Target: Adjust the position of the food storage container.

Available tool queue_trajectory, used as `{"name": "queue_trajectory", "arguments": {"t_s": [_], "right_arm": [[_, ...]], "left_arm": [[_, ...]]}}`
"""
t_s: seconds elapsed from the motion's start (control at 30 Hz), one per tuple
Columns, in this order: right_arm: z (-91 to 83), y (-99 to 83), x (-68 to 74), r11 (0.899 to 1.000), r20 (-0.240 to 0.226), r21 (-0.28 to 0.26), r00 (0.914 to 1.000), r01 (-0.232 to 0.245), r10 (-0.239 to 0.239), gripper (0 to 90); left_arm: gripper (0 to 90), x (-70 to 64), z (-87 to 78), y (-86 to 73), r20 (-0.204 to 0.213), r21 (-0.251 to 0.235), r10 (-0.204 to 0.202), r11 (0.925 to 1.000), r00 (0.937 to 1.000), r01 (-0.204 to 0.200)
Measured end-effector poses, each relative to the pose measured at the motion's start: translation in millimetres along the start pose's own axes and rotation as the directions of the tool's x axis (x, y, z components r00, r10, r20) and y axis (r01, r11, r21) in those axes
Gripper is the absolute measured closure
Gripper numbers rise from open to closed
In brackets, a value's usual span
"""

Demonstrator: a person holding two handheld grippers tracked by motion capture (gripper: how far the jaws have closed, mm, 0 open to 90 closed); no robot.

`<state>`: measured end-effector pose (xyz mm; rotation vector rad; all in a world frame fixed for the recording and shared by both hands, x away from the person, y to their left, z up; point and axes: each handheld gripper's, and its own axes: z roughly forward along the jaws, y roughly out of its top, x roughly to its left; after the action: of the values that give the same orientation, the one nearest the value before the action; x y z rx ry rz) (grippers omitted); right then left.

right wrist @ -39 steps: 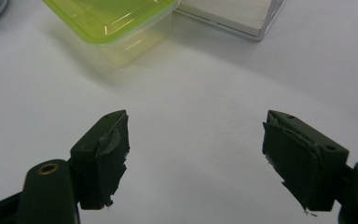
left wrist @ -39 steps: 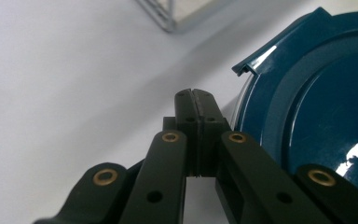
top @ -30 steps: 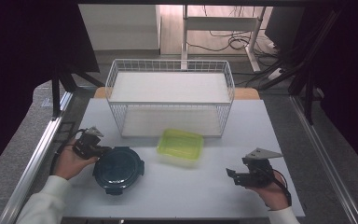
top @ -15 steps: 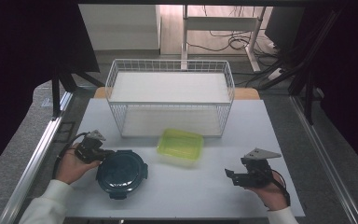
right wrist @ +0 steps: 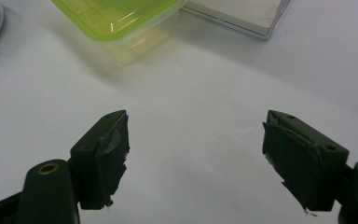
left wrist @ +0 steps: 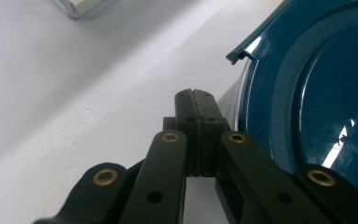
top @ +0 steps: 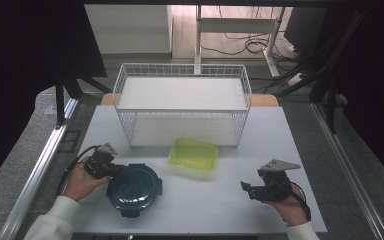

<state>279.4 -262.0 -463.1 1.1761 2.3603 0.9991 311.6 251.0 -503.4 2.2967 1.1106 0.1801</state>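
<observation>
1. Shifted rightward across the table [top: 300, 145] since one second ago: round teal container [top: 134, 188], pushed by left gripper [top: 111, 171].
2. Left gripper: jaws pressed together, beside the container's left rim [left wrist: 242, 93].
3. Right gripper [top: 246, 187]: jaws spread, nothing held, well apart from green container [top: 193, 155].

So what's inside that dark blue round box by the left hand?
Can't tell: the dark blue round box has its lid on, so whatever it holds is covered. The left tongs are shut, right beside its rim.
</observation>
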Motion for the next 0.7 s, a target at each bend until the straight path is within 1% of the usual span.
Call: {"name": "queue_trajectory", "arguments": {"t_s": [0.1, 0.23, 0.27, 0.3, 0.33, 0.37, 0.4, 0.43, 0.47, 0.53, 0.57, 0.6, 0.63, 0.67, 0.7], "right_arm": [[0.3, 0.0, 0.3, 1.000, -0.001, 0.001, 1.0000, 0.000, 0.000, 22.4], [0.3, 0.0, 0.5, 1.000, -0.001, 0.001, 1.0000, 0.001, -0.001, 22.4], [0.1, 0.0, 0.5, 1.000, -0.002, 0.001, 1.0000, 0.001, -0.001, 22.4], [0.0, 0.0, 0.4, 1.000, -0.001, 0.001, 1.0000, 0.001, -0.001, 22.4], [-0.1, 0.0, 0.2, 1.000, -0.001, 0.001, 1.0000, 0.000, 0.000, 22.4], [-0.3, 0.0, 0.0, 1.000, -0.001, 0.000, 1.0000, 0.001, -0.001, 22.4], [-0.7, 0.1, 0.0, 1.000, 0.000, 0.001, 1.0000, 0.001, -0.001, 22.4], [-0.8, 0.1, 0.2, 1.000, 0.000, -0.001, 1.0000, 0.001, -0.001, 22.4], [-1.0, 0.1, 0.5, 1.000, 0.000, -0.001, 1.0000, 0.001, -0.001, 22.4], [-1.3, 0.0, 0.5, 1.000, -0.001, -0.001, 1.0000, 0.001, -0.001, 22.4], [-1.3, -0.1, 0.2, 1.000, -0.002, -0.001, 1.0000, 0.002, -0.002, 22.4], [-1.4, -0.2, -0.3, 1.000, -0.001, -0.003, 1.0000, 0.002, -0.002, 22.4], [-1.4, -0.2, -0.3, 1.000, -0.001, -0.003, 1.0000, 0.002, -0.002, 22.4], [-1.7, -0.4, -0.9, 1.000, 0.000, -0.001, 1.0000, 0.000, 0.000, 22.4], [-1.7, -0.4, -0.9, 1.000, 0.000, -0.001, 1.0000, 0.000, 0.000, 22.4]], "left_arm": [[90.0, -1.8, 1.2, 0.5, 0.012, -0.003, 0.002, 1.0000, 0.9999, -0.002], [90.0, -2.7, 1.7, 0.6, 0.014, -0.008, 0.003, 1.0000, 0.9999, -0.003], [90.0, -4.4, 0.5, 0.1, -0.004, -0.048, 0.012, 0.9988, 0.9999, -0.012], [90.0, -5.1, -1.1, 0.3, -0.008, -0.070, 0.007, 0.9975, 0.9999, -0.008], [90.0, -5.2, -3.4, 0.7, -0.014, -0.091, -0.007, 0.9959, 0.9999, 0.006], [90.0, -3.8, -5.7, 0.8, -0.014, -0.101, -0.020, 0.9947, 0.9997, 0.019], [90.0, -1.9, -8.1, 0.2, -0.017, -0.102, -0.033, 0.9943, 0.9993, 0.031], [90.0, -1.9, -8.1, 0.2, -0.017, -0.102, -0.033, 0.9943, 0.9993, 0.031], [90.0, 1.9, -14.2, -2.9, -0.034, -0.109, -0.059, 0.9925, 0.9976, 0.055], [90.0, 4.8, -22.5, -8.4, -0.033, -0.128, -0.098, 0.9873, 0.9946, 0.093], [90.0, 5.8, -27.0, -12.1, -0.038, -0.135, -0.112, 0.9852, 0.9930, 0.106], [90.0, 5.7, -30.9, -16.5, -0.043, -0.143, -0.132, 0.9818, 0.9903, 0.125], [90.0, 5.7, -30.9, -16.5, -0.043, -0.143, -0.132, 0.9818, 0.9903, 0.125], [90.0, 5.9, -38.3, -26.8, -0.060, -0.144, -0.149, 0.9797, 0.9870, 0.139], [90.0, 5.9, -38.3, -26.8, -0.060, -0.144, -0.149, 0.9797, 0.9870, 0.139]]}}
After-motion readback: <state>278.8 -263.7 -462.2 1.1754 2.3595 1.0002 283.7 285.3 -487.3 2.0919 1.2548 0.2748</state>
